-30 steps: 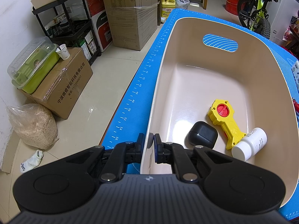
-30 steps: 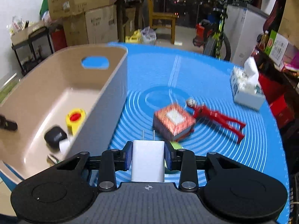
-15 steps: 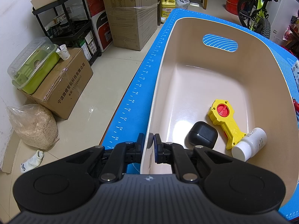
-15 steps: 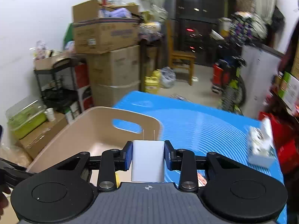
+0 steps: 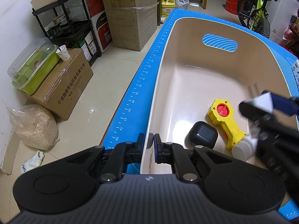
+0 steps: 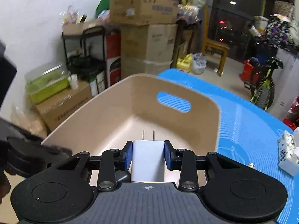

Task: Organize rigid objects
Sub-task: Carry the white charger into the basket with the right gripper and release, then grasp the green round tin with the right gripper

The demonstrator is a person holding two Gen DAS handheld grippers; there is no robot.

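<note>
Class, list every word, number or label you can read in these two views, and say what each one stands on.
"宁波微煜智能科技有限公司": side of the cardboard box on the floor.
"空气净化器": tall taped carton.
"36" up to "56", even numbers: ruler scale on the edge of the blue mat.
"立白": yellow jug.
Too small or blurred: the phone number on the cardboard box, all labels in the right wrist view.

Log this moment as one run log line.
left gripper: shut on bin rim | right gripper: shut on white charger, over bin | stage: before release

blue mat ruler marks 36–56
</note>
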